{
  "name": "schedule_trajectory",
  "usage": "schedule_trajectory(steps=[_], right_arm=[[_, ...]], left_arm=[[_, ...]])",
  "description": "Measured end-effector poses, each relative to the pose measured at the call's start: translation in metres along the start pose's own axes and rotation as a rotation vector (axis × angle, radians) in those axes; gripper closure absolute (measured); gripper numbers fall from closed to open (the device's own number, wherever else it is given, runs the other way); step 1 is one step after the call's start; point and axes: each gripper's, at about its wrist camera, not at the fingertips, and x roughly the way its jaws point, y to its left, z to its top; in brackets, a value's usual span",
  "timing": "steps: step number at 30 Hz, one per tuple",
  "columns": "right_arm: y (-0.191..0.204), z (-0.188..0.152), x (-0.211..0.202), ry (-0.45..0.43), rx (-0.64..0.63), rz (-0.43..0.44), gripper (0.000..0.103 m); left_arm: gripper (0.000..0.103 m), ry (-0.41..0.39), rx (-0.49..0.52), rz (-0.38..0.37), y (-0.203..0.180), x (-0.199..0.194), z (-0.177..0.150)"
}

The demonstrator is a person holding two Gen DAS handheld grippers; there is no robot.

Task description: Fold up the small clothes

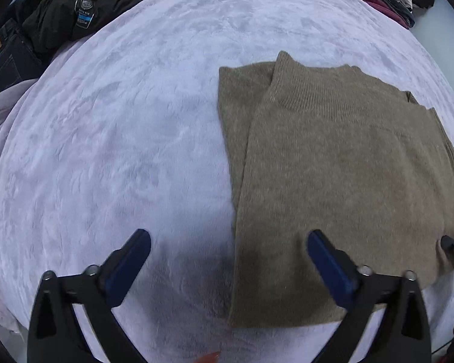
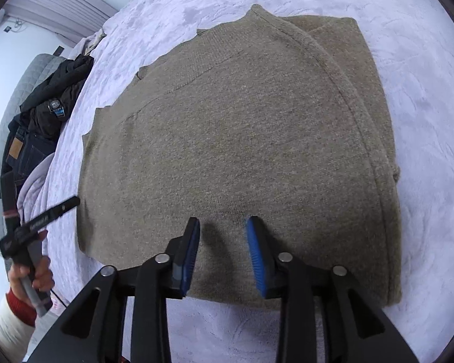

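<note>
Lying folded flat on a pale plush blanket (image 1: 121, 139), one tan knitted sweater (image 1: 342, 181) is seen. Two grippers are counted: left gripper (image 1: 228, 246) spread wide, right gripper (image 2: 223, 227) parted, nothing grasped.

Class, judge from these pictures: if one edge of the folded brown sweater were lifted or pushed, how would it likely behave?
The sweater is soft knit lying limp in layers, so it would probably droop and unfold if lifted by one edge. Pushed, it would likely bunch rather than slide, since the blanket beneath looks plush. It cannot roll or break.
</note>
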Motion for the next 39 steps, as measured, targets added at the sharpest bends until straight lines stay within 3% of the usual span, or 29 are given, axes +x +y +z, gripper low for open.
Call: schedule_trajectory(steps=[3, 10, 31, 39], right_arm=[[0.009, -0.003, -0.004, 0.003, -0.019, -0.021, 0.052], [0.024, -0.011, -0.009, 0.022, -0.037, -0.068, 0.047], [0.072, -0.049, -0.01, 0.093, -0.119, -0.132, 0.044], [0.091, -0.05, -0.016, 0.086, -0.144, -0.168, 0.044]], left_arm=[[0.0, 0.034, 0.002, 0.001, 0.0, 0.0, -0.02], [0.0, 0.109, -0.025, -0.003, 0.002, 0.002, -0.05], [0.0, 0.175, -0.081, -0.036, 0.017, 0.011, -0.113], [0.0, 0.182, -0.075, -0.033, 0.014, 0.024, -0.111]])
